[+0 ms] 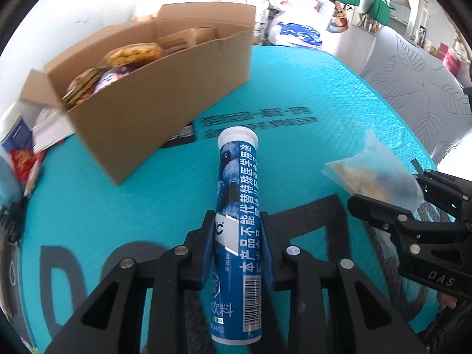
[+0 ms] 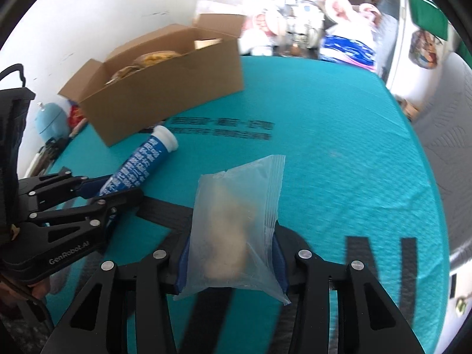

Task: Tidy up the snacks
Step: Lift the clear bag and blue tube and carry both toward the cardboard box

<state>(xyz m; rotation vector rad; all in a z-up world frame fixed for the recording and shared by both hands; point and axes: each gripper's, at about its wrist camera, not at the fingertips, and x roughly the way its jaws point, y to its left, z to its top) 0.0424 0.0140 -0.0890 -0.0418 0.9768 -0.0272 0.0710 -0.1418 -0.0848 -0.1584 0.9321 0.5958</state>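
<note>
Left gripper (image 1: 237, 230) clamps the tube (image 1: 237, 203); right gripper (image 2: 231, 253) seemingly grips the bag (image 2: 236, 227); the box (image 1: 165, 100) sits beyond, unobstructed.

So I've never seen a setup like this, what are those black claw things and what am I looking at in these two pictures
A person holds two black hand-held grippers, each carrying a camera looking along its fingers. The left camera shows the left gripper shut on a blue printed tube with a white cap. The right camera shows the right gripper with a clear plastic zip bag of pale snack between its fingers. Both hang over a teal table cover. Behind stands an open brown cardboard box already holding snack packets.
</note>
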